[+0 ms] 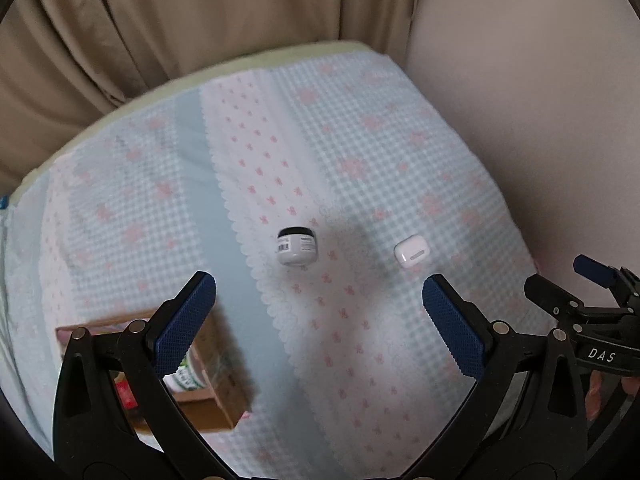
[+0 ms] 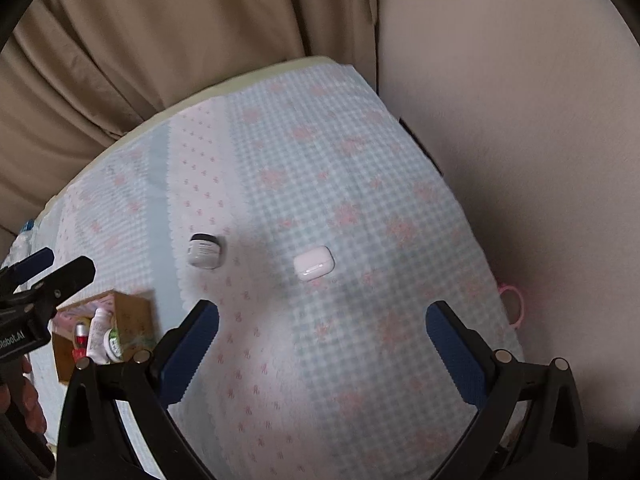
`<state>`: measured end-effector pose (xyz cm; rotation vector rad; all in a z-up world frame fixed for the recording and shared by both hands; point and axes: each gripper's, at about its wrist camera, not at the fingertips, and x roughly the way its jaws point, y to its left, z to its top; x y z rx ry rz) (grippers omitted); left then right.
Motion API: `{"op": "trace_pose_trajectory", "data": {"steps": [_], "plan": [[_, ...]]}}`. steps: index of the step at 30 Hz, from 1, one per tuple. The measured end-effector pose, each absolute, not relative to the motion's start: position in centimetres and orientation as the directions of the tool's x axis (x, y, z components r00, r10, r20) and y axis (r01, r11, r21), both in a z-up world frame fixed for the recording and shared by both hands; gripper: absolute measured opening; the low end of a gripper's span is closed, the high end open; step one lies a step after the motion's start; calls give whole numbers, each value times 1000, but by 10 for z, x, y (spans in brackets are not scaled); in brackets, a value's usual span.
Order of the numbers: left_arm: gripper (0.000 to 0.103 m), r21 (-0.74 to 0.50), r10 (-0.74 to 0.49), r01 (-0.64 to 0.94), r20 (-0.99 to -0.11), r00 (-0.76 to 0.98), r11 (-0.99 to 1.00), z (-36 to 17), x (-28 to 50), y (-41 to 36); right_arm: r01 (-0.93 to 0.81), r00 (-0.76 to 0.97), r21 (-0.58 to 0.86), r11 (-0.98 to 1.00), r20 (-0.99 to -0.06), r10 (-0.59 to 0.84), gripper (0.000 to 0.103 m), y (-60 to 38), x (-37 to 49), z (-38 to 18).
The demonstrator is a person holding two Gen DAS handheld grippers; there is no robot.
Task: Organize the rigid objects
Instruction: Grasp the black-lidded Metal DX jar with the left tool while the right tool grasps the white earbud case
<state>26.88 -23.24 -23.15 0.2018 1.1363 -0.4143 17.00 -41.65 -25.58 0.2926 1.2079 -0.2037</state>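
A small white jar with a black lid (image 1: pixel 297 247) lies on the checked cloth; it also shows in the right wrist view (image 2: pixel 205 251). A white earbud case (image 1: pixel 412 255) lies to its right, also in the right wrist view (image 2: pixel 314 262). A cardboard box (image 1: pixel 208 376) holding small bottles and tubes stands at the lower left, also in the right wrist view (image 2: pixel 120 328). My left gripper (image 1: pixel 319 292) is open and empty, above the cloth short of the jar. My right gripper (image 2: pixel 322 318) is open and empty, short of the earbud case.
The table (image 1: pixel 280 56) is covered by a blue and pink patterned cloth (image 1: pixel 360 152). Beige curtains (image 1: pixel 160 20) hang behind it and a wall (image 1: pixel 540 100) stands to the right. A pink ring (image 2: pixel 514 304) hangs at the table's right edge.
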Motion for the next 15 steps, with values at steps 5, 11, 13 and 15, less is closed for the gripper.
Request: {"op": "trace_pose_trajectory", "data": {"steps": [5,11,13,15], "plan": [[103,-62,-201,431,-937,285,900,-288,300,-245,350,300,152,924,-953,43,103,-418,189,-310],[103,-42,-171,452,-953,248,891,-355,335,-258,303,280,110,947,-960,22,103,-411,213,-378],[102,-33,-158,454,-958,241,891,-378,348,-260,261,287,70,963,-958,-8,103,-408,221,-403],[99,-31,-149,449,-961,232,893,-402,359,-260,236,302,53,970,-953,-22,103,-408,225,-418]]}}
